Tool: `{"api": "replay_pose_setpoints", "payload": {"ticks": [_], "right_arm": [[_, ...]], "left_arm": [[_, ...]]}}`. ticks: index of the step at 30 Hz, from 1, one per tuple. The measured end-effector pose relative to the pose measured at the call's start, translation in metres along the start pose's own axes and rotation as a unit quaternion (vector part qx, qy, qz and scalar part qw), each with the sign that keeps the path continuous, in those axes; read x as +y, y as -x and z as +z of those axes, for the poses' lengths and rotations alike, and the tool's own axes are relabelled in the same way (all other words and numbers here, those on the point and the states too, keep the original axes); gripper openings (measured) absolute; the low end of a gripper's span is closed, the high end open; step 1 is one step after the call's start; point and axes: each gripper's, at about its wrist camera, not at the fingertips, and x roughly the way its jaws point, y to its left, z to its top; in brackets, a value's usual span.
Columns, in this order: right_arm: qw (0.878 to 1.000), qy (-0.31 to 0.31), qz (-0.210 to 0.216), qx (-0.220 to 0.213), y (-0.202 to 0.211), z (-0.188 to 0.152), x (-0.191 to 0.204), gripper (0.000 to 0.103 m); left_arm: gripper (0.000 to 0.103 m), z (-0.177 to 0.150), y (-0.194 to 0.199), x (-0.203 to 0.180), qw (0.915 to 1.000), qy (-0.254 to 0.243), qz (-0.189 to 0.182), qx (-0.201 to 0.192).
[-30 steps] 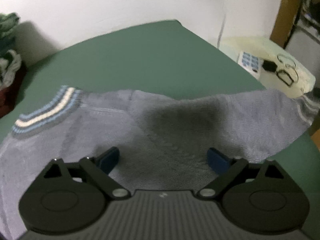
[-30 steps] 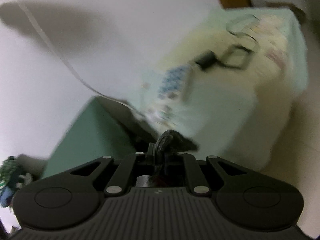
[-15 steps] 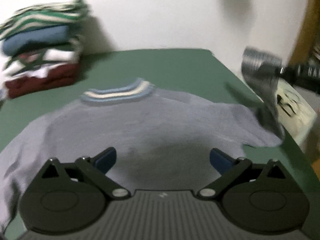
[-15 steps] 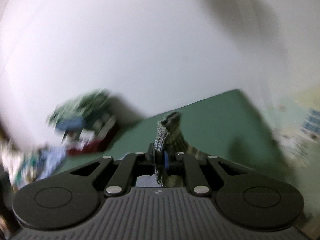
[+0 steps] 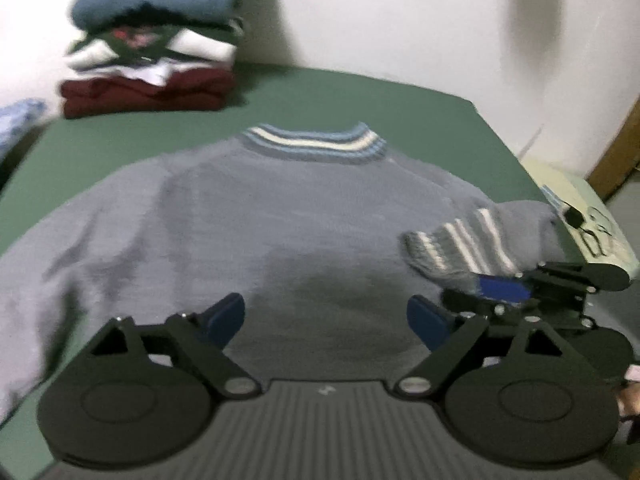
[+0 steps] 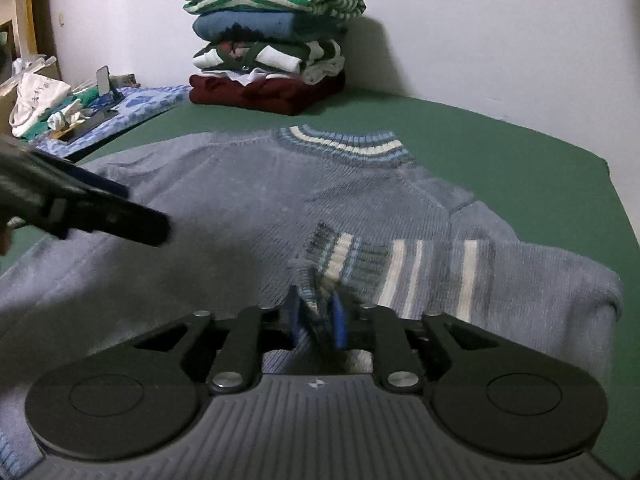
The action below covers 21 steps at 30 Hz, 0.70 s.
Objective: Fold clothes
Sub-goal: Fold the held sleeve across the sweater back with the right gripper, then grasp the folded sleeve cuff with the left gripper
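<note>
A grey-blue knit sweater (image 5: 280,220) lies flat on the green bed, its striped collar (image 5: 316,144) on the far side. The right sleeve is folded in across the body, and its striped cuff (image 6: 344,256) rests on the chest. My right gripper (image 6: 316,320) has its jaws opening, with the cuff's end still loose between the blue pads. It also shows in the left wrist view as the right gripper (image 5: 500,292) beside the cuff (image 5: 452,248). My left gripper (image 5: 326,316) hovers over the sweater's lower body. Its jaws are wide, closing slightly, with nothing between them.
A tall stack of folded clothes (image 6: 272,40) stands at the bed's far edge against the white wall. A blue patterned cloth (image 6: 132,104) with clutter lies to the left. A pale side table (image 5: 580,208) with small items stands off the bed's right side. Green cover (image 6: 500,132) shows around the sweater.
My right gripper carried the sleeve cuff from the bed's right edge in over the sweater's body and parted its jaws. The left gripper swung round to face the collar and the stack.
</note>
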Motion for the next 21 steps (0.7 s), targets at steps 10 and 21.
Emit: {"api": "replay_pose_setpoints", "payload": {"ticks": [10,21], "right_arm": [[0.998,-0.039,-0.035,0.03,0.067,-0.061,0.013,0.039],[0.998,-0.032,-0.047,0.014,0.06,-0.077,0.035,0.058]], "left_arm": [[0.093,0.009,-0.055,-0.04,0.997,-0.064,-0.038,0.022],[0.071,0.016,-0.075,-0.059,0.9938,-0.072,-0.084,0.011]]}}
